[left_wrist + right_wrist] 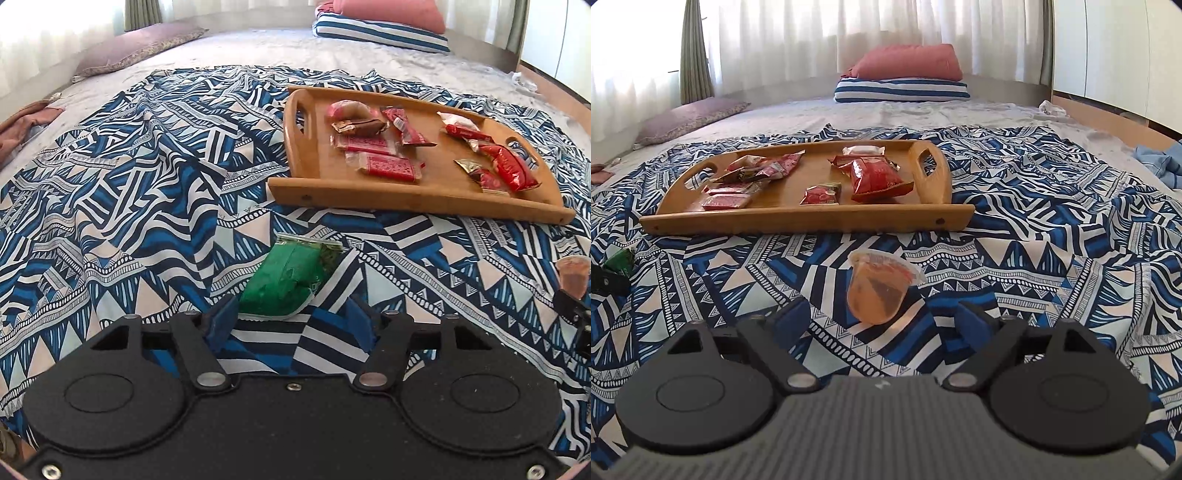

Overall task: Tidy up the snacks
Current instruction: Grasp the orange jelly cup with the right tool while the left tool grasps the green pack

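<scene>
— Where was your left claw [291, 319]?

— You had it low over the patterned bedspread [122, 206]; its blue pads stood apart, the green packet [291, 280] lying just ahead, its near end between the tips; the left pad [221, 325] looked just beside the packet's edge; I could not tell if it touched.

— And your right claw [882, 321]?

— Its jaws gaped wide; the jelly cup [877, 290] lay tilted on the bedspread between the tips, clear of both pads.

— The rest?

— Red snack packets [877, 179] lay on the wooden tray [798, 218] further back on the bed; pillows [905, 75] sat beyond.
</scene>
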Tool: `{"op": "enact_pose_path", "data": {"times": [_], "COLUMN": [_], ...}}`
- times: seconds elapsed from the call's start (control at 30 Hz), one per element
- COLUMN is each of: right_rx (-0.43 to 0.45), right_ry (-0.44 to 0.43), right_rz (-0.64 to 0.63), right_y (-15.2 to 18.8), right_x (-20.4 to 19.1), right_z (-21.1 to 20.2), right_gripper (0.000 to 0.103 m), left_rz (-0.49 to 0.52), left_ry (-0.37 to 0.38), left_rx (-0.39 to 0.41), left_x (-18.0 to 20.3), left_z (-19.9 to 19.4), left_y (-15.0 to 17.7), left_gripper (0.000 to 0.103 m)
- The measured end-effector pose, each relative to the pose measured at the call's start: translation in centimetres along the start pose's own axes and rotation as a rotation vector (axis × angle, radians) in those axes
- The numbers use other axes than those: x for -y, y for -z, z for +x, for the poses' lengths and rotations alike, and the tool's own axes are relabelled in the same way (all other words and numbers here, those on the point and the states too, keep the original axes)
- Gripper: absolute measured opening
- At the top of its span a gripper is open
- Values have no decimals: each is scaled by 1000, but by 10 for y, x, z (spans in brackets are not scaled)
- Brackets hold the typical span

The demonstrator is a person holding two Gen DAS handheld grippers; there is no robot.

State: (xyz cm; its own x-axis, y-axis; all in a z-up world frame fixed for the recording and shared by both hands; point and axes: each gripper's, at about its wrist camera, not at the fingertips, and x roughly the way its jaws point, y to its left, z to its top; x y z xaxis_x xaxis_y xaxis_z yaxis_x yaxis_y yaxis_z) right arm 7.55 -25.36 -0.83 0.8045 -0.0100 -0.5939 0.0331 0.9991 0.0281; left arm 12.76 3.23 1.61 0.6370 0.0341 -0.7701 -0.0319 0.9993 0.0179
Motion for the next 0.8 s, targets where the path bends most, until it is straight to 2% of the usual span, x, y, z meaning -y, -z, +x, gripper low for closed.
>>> {"op": "enact_pose_path", "data": {"times": [0.17, 0.27, 0.33, 0.43, 0.8], "right_rx": [-13, -16, -24, -29, -23], "right_ry": [-11, -8, -5, -7, -27], "right_rz": [23, 49, 56, 45, 51], "right_y": [-5, -8, -9, -10, -12], "right_x": [2, 3, 3, 2, -1], "right_z": [3, 5, 8, 9, 4], "right_gripper": [86, 72, 52, 40, 38], "left_rz": [2, 14, 16, 8, 32], "left_ry": [0, 10, 19, 34, 61], "left_rx": [2, 3, 4, 10, 73], "left_x": [0, 1, 1, 0, 8], "left_z": [1, 3, 2, 1, -19], "left_y": [-1, -2, -3, -3, -1], "left_gripper": [54, 45, 38, 35, 31]}}
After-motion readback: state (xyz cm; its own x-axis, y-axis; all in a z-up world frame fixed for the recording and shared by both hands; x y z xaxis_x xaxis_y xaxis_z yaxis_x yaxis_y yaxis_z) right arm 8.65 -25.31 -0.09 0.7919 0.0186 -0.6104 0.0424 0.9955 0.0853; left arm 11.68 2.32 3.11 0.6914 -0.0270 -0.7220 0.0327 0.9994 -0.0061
